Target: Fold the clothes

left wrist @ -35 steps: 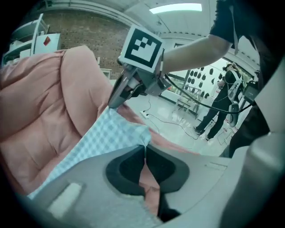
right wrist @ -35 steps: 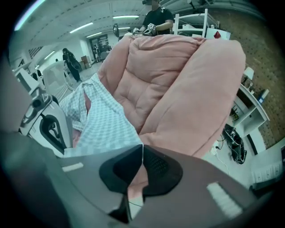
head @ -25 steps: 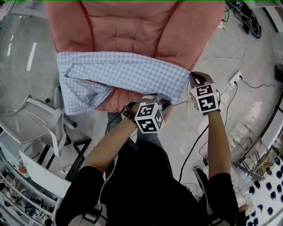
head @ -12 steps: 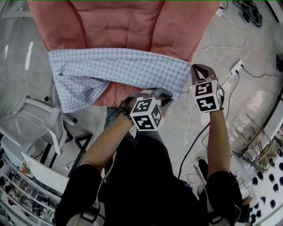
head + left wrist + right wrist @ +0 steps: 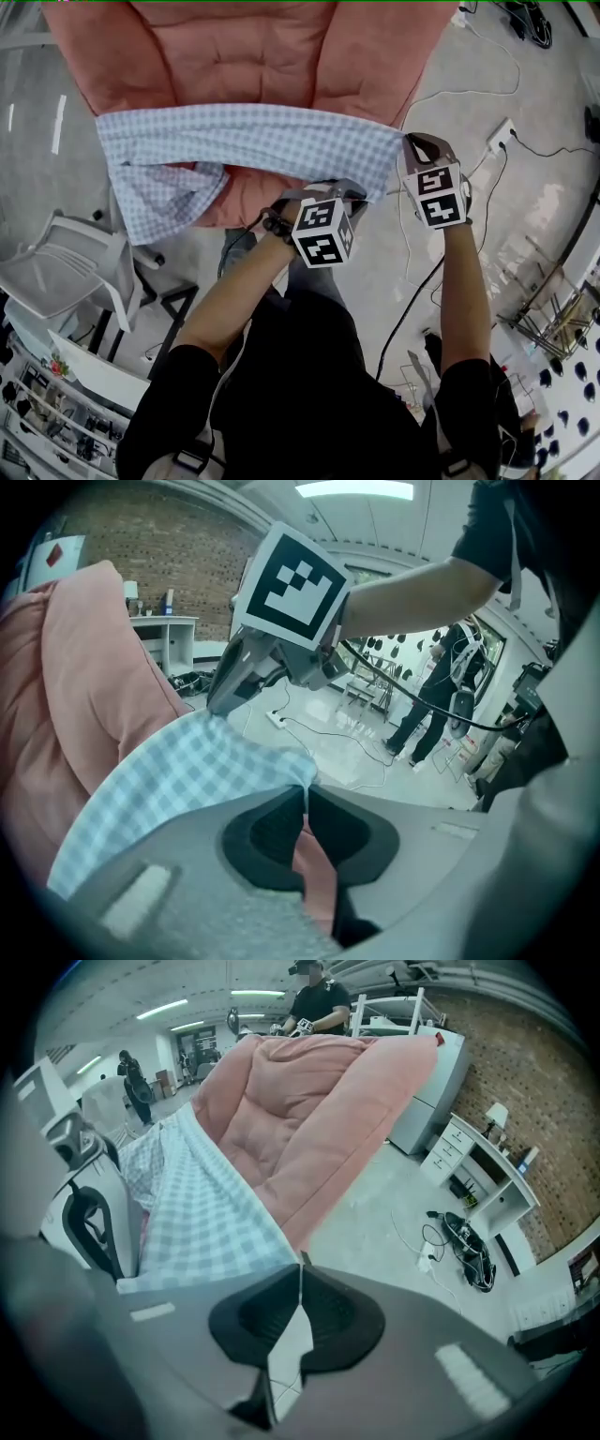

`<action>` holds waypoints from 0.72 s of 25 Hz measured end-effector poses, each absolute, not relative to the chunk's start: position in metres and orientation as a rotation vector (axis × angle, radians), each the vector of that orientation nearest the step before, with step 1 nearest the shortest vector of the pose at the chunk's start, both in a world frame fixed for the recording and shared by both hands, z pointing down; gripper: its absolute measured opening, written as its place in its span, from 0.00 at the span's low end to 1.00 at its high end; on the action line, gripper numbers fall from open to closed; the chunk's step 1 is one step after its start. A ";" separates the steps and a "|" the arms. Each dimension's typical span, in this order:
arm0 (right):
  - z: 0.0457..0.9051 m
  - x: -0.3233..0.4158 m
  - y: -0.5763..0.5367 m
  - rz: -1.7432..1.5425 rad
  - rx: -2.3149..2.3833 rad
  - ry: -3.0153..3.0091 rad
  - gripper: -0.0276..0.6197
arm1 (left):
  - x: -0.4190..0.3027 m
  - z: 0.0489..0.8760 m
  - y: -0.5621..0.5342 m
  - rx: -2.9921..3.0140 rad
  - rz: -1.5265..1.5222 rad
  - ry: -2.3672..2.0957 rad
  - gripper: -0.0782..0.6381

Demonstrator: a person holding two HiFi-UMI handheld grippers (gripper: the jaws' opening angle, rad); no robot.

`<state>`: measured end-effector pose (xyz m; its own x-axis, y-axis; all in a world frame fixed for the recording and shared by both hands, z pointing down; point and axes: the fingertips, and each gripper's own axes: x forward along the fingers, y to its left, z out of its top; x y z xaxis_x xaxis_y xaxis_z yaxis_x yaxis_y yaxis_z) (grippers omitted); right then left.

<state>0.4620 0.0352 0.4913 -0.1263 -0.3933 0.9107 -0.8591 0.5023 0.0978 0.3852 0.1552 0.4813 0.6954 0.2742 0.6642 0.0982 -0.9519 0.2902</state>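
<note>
A light blue checked shirt (image 5: 253, 141) lies stretched across the front of a pink padded seat (image 5: 234, 47), with a sleeve hanging off at the left (image 5: 164, 202). My right gripper (image 5: 406, 141) is shut on the shirt's right top corner. My left gripper (image 5: 361, 194) is shut on the shirt's lower right edge, just below it. In the left gripper view the shirt (image 5: 187, 780) runs into the left gripper (image 5: 305, 785), with the right gripper (image 5: 220, 705) pinching the far corner. In the right gripper view the shirt (image 5: 206, 1222) ends at the right gripper (image 5: 300, 1265).
A white chair (image 5: 66, 272) stands on the floor at the left of the seat. A power strip (image 5: 502, 136) and cables lie on the floor at the right. Shelves (image 5: 56, 412) fill the lower left, and a rack (image 5: 553, 328) stands at the lower right. A person (image 5: 319, 1002) stands behind the seat.
Both grippers have shifted a little toward the seat with the shirt's right end. The shirt now lies straighter and reaches further left across the seat's front.
</note>
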 end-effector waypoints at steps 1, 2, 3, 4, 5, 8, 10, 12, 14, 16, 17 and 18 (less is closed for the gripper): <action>0.496 0.461 0.036 0.572 1.068 -1.732 0.06 | 0.386 0.486 0.155 2.676 1.121 0.296 0.14; 0.499 0.461 0.036 0.573 1.072 -1.738 0.06 | 0.387 0.489 0.155 2.676 1.132 0.292 0.15; 0.502 0.460 0.037 0.578 1.073 -1.747 0.07 | 0.389 0.490 0.156 2.673 1.136 0.287 0.15; 0.504 0.459 0.038 0.592 1.068 -1.757 0.11 | 0.391 0.492 0.157 2.666 1.136 0.283 0.16; 0.507 0.456 0.041 0.611 1.056 -1.765 0.18 | 0.392 0.493 0.160 2.655 1.135 0.279 0.19; 0.509 0.450 0.047 0.645 1.033 -1.780 0.25 | 0.389 0.496 0.168 2.620 1.132 0.280 0.35; 0.505 0.449 0.048 0.642 1.043 -1.790 0.27 | 0.386 0.498 0.172 2.612 1.130 0.289 0.38; 0.502 0.449 0.048 0.639 1.059 -1.795 0.28 | 0.383 0.498 0.172 2.608 1.125 0.285 0.40; 0.498 0.447 0.048 0.629 1.076 -1.791 0.29 | 0.380 0.496 0.169 2.605 1.105 0.265 0.40; 0.494 0.443 0.046 0.604 1.096 -1.785 0.30 | 0.376 0.492 0.165 2.605 1.082 0.243 0.40; 0.491 0.440 0.046 0.593 1.107 -1.784 0.30 | 0.373 0.491 0.164 2.606 1.075 0.234 0.40; 0.489 0.436 0.045 0.587 1.116 -1.787 0.30 | 0.371 0.490 0.162 2.607 1.071 0.227 0.40</action>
